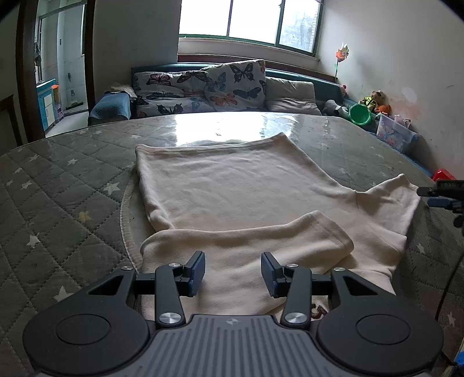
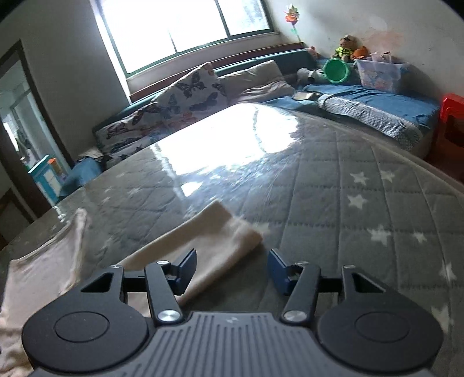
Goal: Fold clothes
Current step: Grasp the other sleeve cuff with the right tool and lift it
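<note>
Two tools spread, empty. Left tool (image 1: 233,274) above folded sleeve (image 1: 246,235) of cream shirt (image 1: 232,185). Right tool (image 2: 232,271) over other sleeve (image 2: 208,240), on table (image 2: 333,179).

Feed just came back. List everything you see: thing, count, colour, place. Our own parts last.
shirt: 1, cream, flat on mattress, left sleeve folded in
mattress: 1, grey with stars, under shirt
pillows: several, butterfly print, below window
window: 1, far wall
bucket: 1, green, far right corner
storage box: 1, clear, beside bucket
plush toys: few, corner
stool: 1, red, right edge
left tool: open, over shirt
right tool: open, over right sleeve
</note>
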Tool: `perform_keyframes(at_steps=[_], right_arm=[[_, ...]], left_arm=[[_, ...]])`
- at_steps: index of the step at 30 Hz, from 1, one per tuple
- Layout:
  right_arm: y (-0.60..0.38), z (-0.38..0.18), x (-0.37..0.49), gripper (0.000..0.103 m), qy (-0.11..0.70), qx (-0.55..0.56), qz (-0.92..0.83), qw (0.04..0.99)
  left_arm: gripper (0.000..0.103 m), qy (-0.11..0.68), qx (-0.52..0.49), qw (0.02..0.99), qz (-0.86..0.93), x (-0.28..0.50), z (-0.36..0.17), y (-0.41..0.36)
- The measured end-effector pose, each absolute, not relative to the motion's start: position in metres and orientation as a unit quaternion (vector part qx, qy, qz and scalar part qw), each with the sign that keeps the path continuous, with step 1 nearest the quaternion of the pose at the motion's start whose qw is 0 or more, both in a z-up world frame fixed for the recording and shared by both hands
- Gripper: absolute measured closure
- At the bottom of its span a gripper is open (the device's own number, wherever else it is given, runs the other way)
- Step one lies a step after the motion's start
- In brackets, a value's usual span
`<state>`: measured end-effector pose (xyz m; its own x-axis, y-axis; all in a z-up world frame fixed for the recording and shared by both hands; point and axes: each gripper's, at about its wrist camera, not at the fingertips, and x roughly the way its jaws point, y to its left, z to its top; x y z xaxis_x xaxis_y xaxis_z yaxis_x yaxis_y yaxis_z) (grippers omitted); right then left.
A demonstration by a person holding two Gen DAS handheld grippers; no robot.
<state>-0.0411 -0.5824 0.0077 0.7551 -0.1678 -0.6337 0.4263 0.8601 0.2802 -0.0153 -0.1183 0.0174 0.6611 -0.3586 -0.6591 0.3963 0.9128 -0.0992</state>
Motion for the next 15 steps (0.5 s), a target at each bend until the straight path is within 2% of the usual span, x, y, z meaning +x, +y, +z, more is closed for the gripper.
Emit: perform_keyframes(at_steps=[2,4,7,15], right_arm=[[-0.584,0.006,-0.033,0.056,0.308,0.201,-0.170,0.914],[-0.583,0.005,-0.027,0.079,0.309,0.194,-0.173,0.915],[-0.580,0.005,-0.026,0.093,0.313,0.193,-0.166,0.915],[-0.572,0.025,-0.041,0.095,0.276,0.243,-0.116,0.923]], left_arm=[[0.057,0.357,0.026,0.911,-0.204,-0.015,0.017,-0.117],[0.057,0.358,0.026,0.912,-0.201,-0.015,0.017,-0.115],[0.057,0.357,0.025,0.912,-0.199,-0.015,0.017,-0.114],[0.056,0.354,0.024,0.913,-0.202,-0.016,0.017,-0.115]])
